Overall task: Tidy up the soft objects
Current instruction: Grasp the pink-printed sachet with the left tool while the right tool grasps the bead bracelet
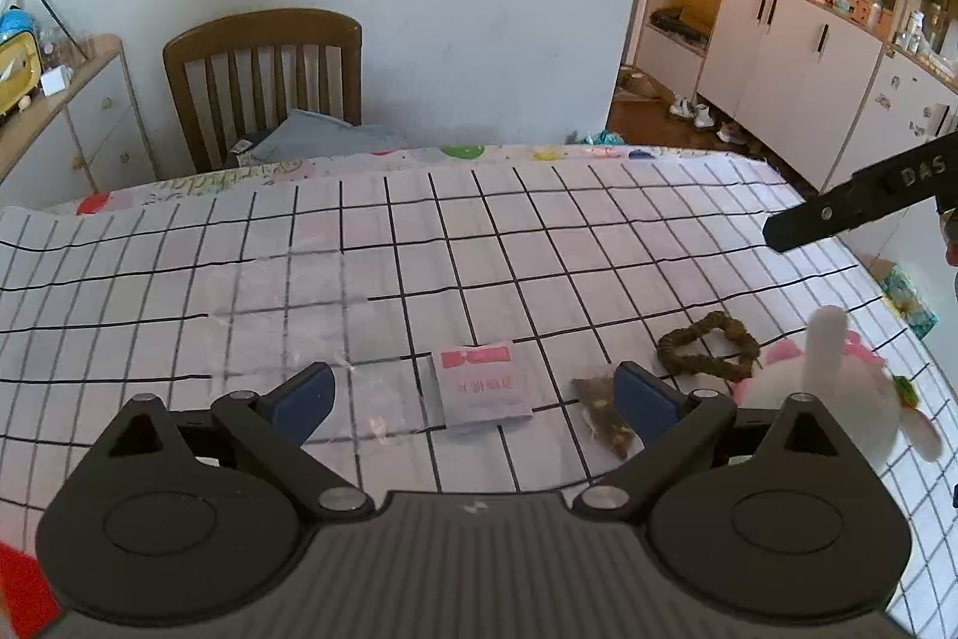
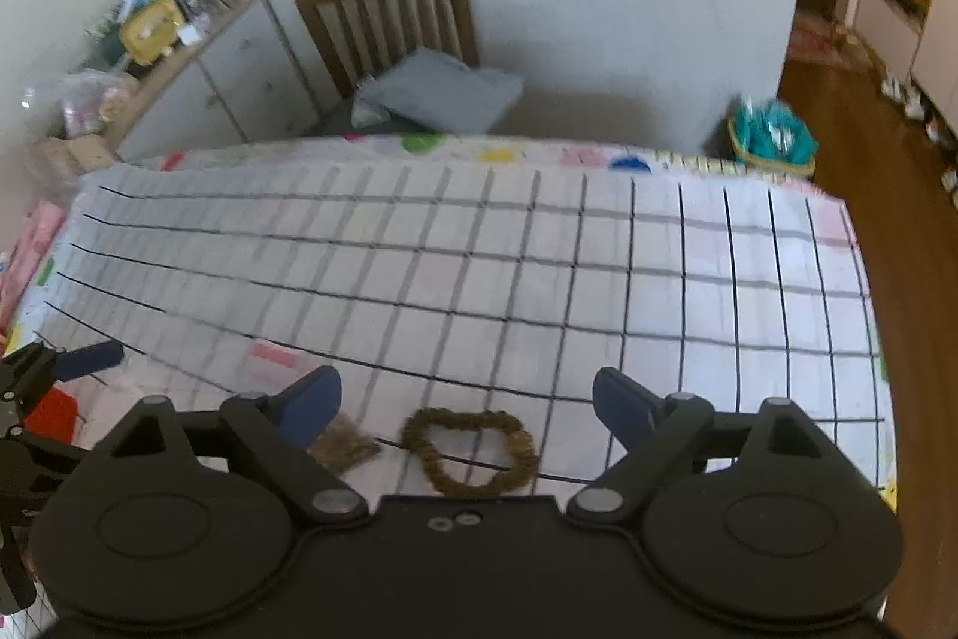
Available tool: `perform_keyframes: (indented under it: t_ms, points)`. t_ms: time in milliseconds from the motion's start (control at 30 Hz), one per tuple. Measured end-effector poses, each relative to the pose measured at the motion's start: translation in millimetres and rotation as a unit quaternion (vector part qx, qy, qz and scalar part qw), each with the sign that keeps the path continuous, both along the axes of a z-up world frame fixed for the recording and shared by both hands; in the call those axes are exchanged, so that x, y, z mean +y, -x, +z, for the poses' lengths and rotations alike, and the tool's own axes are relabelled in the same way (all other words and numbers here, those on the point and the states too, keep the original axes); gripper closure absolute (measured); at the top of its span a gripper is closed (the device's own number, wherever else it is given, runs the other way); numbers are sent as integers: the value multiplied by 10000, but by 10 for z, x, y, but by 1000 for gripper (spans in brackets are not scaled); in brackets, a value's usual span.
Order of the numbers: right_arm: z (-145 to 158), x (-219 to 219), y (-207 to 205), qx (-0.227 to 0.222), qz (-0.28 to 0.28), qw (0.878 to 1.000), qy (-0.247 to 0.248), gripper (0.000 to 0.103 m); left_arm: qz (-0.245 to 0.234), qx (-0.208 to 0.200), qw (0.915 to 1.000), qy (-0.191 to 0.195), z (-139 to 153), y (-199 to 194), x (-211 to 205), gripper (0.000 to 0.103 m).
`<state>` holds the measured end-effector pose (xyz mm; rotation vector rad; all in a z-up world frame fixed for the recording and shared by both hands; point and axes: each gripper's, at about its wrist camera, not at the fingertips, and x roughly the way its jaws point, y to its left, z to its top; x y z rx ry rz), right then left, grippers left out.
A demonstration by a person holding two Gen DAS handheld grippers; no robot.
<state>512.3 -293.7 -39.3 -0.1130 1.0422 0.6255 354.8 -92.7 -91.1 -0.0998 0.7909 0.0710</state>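
My left gripper [image 1: 473,396] is open above the checked tablecloth [image 1: 479,244], nothing between its blue pads. Beyond its fingertips lies a small pale packet with a pink label [image 1: 482,387], on the edge of a flat clear plastic bag [image 1: 323,315]. A brown crumbly piece [image 1: 605,414] lies by the right finger. Further right are a brown heart-shaped ring [image 1: 706,345] and a white and pink plush toy [image 1: 826,387]. My right gripper [image 2: 467,408] is open too, hovering over the same ring [image 2: 473,453], with the brown piece [image 2: 347,447] by its left finger.
A wooden chair [image 1: 263,76] with a grey cushion [image 1: 323,136] stands behind the table's far edge. A cabinet [image 1: 66,124] is at the left, cupboards [image 1: 802,76] at the right. A teal basket [image 2: 772,142] sits on the floor. The left gripper's finger [image 2: 90,360] shows at the left.
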Motion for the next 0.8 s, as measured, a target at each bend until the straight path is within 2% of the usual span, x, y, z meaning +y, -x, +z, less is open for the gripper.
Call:
perform_keyframes:
  t_ms: [133,300,400,500,667,800]
  points:
    - [-223,24,-125,256,86,9995,188,25,-16,122,9999,-53,-142,-145,-20,3]
    - [-427,69,-170,424,264,9980,383,29,49,166,9997,-168,-295,-273,-48,3]
    - [-513,67,-211,473,318,9974,440,38,86,144,9998,-135,-340,-333,-39,4]
    - [-588,65,-236,547,402,9965,489,41,47,196,9997,-141,-409,-404,-49,4]
    - [-676,88,-256,593,485,9954,569,48,-40,310,9995,-104,-516,-483,-76,27]
    - [-724,112,-264,618,535,9947,628,57,-49,339,9994,15,-569,-532,-58,38]
